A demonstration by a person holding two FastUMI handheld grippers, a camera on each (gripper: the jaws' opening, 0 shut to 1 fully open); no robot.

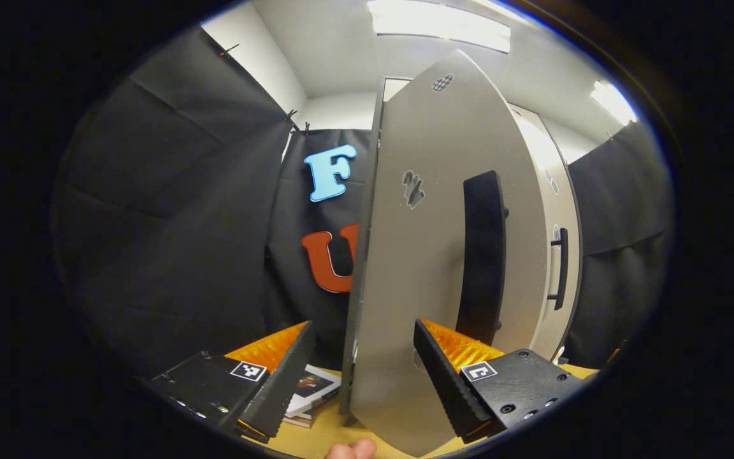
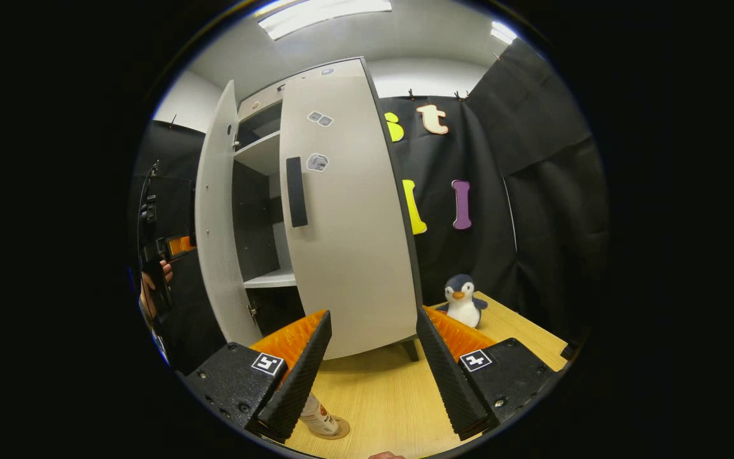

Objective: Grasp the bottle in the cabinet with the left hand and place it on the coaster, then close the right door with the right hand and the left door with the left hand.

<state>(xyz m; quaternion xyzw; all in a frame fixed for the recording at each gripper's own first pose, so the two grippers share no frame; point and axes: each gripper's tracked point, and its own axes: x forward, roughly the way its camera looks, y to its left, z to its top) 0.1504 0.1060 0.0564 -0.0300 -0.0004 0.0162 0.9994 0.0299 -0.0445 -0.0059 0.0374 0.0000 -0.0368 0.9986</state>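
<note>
left gripper (image 1: 362, 376): released, fingers straddling left door (image 1: 431, 255) edge, lower centre
right gripper (image 2: 372, 373): released, empty
bottle (image 2: 318, 419): on coaster (image 2: 335, 431), bottom of frame
right door (image 2: 348, 236): ajar

No readable text stands on the cabinet doors (image 2: 341, 242), bottle (image 2: 317, 417) or book (image 1: 309, 389).

Matt grey cabinet door (image 2: 348, 242), pale wood-grain table (image 2: 386, 389), plush penguin (image 2: 462, 299).
</note>
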